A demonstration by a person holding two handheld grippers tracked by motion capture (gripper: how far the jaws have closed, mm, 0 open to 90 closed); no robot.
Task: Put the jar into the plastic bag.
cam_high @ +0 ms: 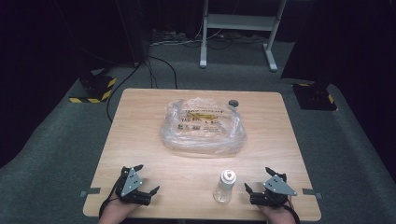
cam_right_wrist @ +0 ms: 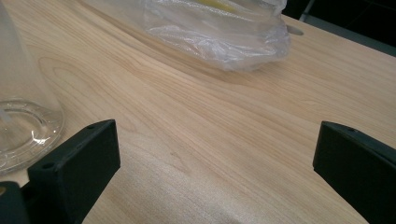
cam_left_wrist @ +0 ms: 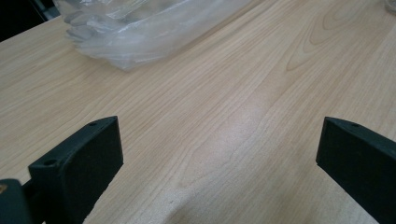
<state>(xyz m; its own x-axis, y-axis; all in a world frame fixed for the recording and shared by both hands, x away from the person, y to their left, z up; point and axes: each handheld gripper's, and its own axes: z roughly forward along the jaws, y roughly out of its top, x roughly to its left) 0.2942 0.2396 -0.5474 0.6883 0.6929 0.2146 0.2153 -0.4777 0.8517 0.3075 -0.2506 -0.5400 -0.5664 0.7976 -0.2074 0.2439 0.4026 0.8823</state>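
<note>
Grippers, left and right, sit spread wide and empty at the near edge, with the clear bottle just beside the right one, so a sloppy swing probably tips it.

1. Wooden table, light grain.
2. Crumpled clear plastic bag lies at centre-far.
3. Small dark round object just beside bag's far right corner.
4. Clear bottle upright near front edge.
</note>
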